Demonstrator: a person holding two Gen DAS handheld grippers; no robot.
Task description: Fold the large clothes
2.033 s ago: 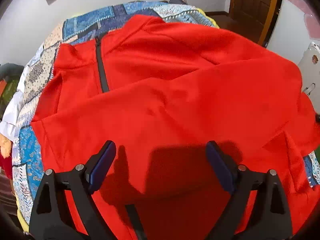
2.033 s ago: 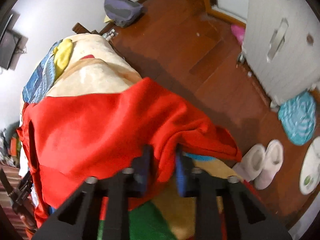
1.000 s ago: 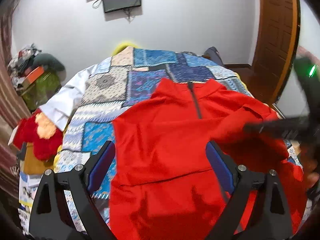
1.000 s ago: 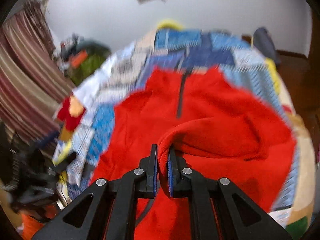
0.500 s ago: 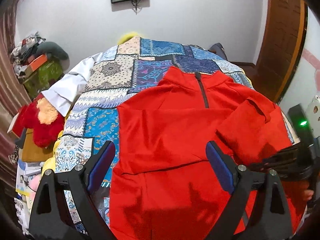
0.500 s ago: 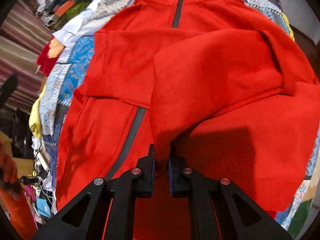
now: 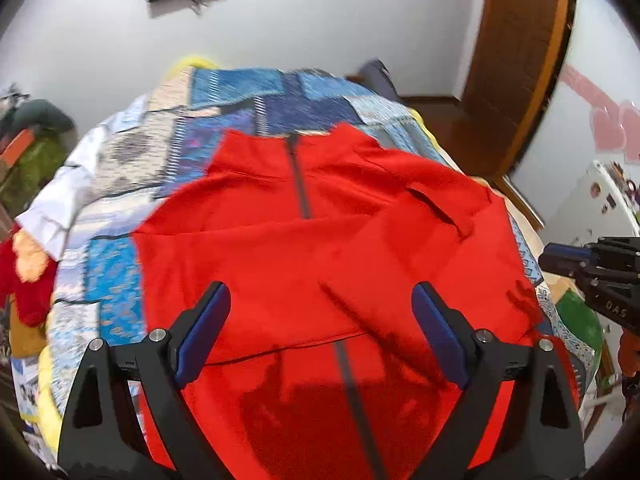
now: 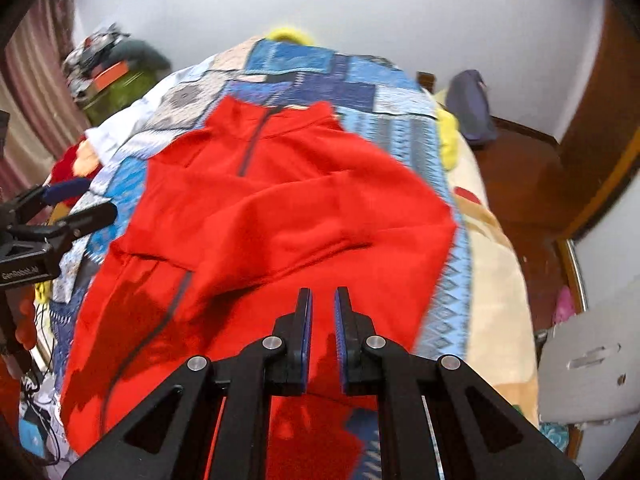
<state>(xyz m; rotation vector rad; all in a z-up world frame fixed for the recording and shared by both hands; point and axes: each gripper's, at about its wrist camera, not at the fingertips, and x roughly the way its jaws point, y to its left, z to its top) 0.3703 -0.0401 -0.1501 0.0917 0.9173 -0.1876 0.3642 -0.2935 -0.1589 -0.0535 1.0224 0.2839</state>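
A red zip-neck jacket point(image 7: 304, 260) lies spread on the bed, collar at the far end. One sleeve point(image 7: 404, 248) is folded across its front, cuff towards the right. My left gripper point(image 7: 320, 336) hovers open above the jacket's lower half with nothing between its fingers; the right wrist view shows it at the bed's left side point(image 8: 80, 202). My right gripper point(image 8: 321, 320) is shut over the jacket's near edge point(image 8: 280, 220). In the left wrist view it sits off the bed's right side point(image 7: 560, 260), with no cloth hanging from it.
A blue patchwork quilt point(image 7: 240, 120) covers the bed. A white garment point(image 7: 60, 200) and red fabric point(image 7: 24, 288) lie at its left edge. On the right are a wooden door point(image 7: 520, 60), a white cabinet point(image 8: 592, 360), and a purple bag point(image 8: 468, 108) on the floor.
The right gripper carried the sleeve across the jacket's front, then drew back towards the bed's right side without it. The left gripper's view shifted sideways over the jacket.
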